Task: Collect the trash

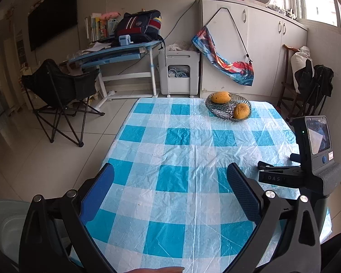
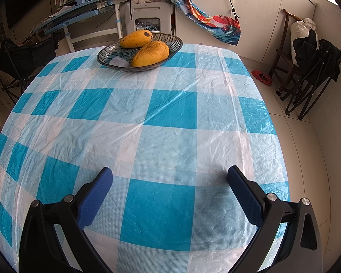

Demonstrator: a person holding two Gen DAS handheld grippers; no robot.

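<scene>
My left gripper is open and empty above the near part of a table with a blue and white checked cloth. My right gripper is open and empty above the same cloth. No loose trash shows on the cloth in either view. A crumpled shiny wrapper seems to lie in the glass bowl between two mangoes. A pale plastic bin shows at the lower left of the left wrist view, beside the table.
The glass bowl holds two mangoes at the table's far end. The right gripper's body with its screen stands at the right of the left wrist view. Folding chairs, a desk and cupboards surround the table.
</scene>
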